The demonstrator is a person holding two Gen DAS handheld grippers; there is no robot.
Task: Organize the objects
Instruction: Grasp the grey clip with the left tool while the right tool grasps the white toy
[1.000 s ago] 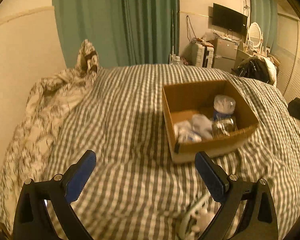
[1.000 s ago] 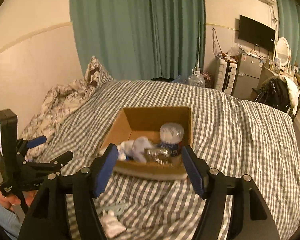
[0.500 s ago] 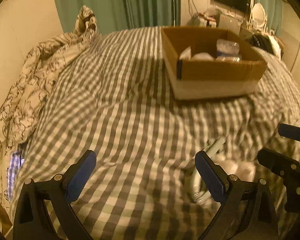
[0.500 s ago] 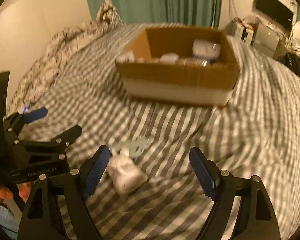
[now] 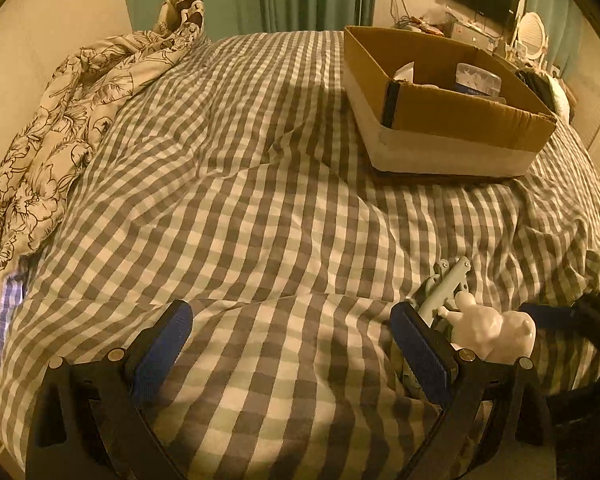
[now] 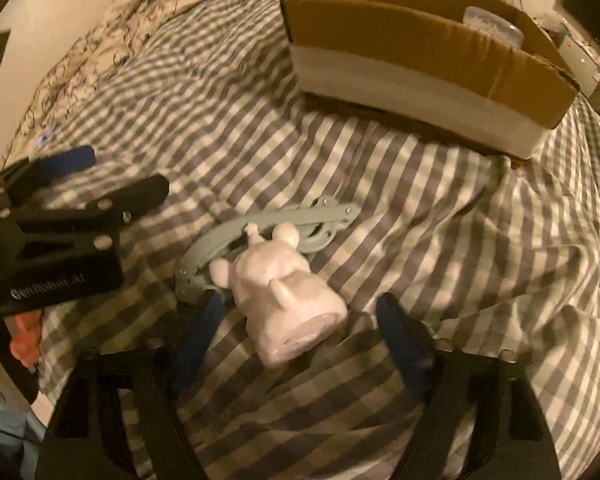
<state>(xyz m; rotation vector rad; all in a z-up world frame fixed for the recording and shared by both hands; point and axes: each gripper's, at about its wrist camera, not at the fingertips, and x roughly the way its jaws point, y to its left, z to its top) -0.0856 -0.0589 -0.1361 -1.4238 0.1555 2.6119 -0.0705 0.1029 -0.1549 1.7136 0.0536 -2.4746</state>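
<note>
White pig figurine between spread right claw fingers, seemingly untouched

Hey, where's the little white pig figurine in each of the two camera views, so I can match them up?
Left wrist: the pig lies at lower right, just right of the left tool's right finger, on the checked bedspread.
Right wrist: the pig lies at lower centre, between the open right tool's fingers.
Shared landmark: the grey folding piece just behind the pig.

Dim amber light, strong fisheye bending, right wrist view apparently motion-blurred.
</note>
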